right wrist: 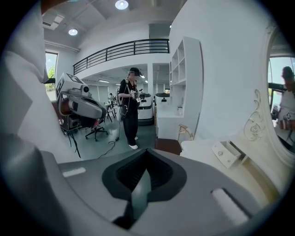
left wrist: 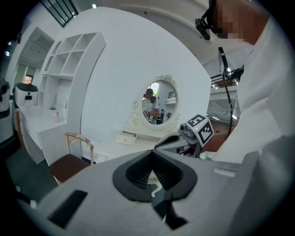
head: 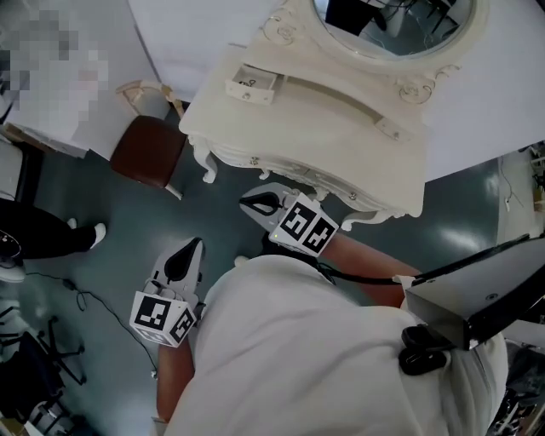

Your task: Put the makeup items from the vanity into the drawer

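The white vanity [head: 341, 128] stands ahead with an oval mirror [head: 387, 25] and a small drawer [head: 251, 83] pulled open on its top; something small and dark shows inside it. No loose makeup item is plain on the vanity top. My left gripper [head: 196, 244] hangs low over the floor, short of the vanity, shut and empty. My right gripper [head: 245, 202] is just below the vanity's front edge, also shut with nothing in it. In the left gripper view the shut left gripper [left wrist: 152, 175] faces the mirror [left wrist: 156, 103] and the drawer [left wrist: 125, 137]. The right gripper [right wrist: 140, 180] points past the drawer [right wrist: 226, 154].
A chair with a brown seat [head: 149, 149] stands left of the vanity. A person in dark clothes [right wrist: 129, 108] stands farther off on the grey floor, near office chairs and cables [head: 77, 298]. White shelving [right wrist: 184, 78] lines the wall.
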The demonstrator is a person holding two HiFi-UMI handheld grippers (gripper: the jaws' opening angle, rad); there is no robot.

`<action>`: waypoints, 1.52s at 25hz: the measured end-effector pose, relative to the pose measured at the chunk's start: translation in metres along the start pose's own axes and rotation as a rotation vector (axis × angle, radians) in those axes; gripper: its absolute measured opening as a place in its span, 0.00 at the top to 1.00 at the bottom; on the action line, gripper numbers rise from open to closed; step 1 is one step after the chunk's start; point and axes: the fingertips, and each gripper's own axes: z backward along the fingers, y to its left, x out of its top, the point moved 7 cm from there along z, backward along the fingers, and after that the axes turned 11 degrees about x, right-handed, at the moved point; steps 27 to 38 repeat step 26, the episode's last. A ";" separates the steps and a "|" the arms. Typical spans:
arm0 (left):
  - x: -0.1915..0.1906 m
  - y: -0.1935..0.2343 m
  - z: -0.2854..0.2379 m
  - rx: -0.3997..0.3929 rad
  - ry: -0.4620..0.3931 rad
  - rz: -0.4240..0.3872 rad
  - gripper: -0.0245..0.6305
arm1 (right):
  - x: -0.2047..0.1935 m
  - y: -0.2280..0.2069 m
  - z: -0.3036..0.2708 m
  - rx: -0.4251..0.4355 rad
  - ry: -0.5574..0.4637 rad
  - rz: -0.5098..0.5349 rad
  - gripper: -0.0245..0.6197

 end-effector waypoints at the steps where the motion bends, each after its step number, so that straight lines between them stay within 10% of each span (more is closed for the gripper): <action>1: 0.000 -0.001 0.000 -0.001 0.000 0.000 0.96 | -0.001 0.000 0.000 0.000 0.001 0.000 0.96; 38: 0.028 -0.004 -0.066 -0.024 0.039 -0.006 0.96 | -0.009 -0.063 0.017 0.001 -0.006 -0.027 0.96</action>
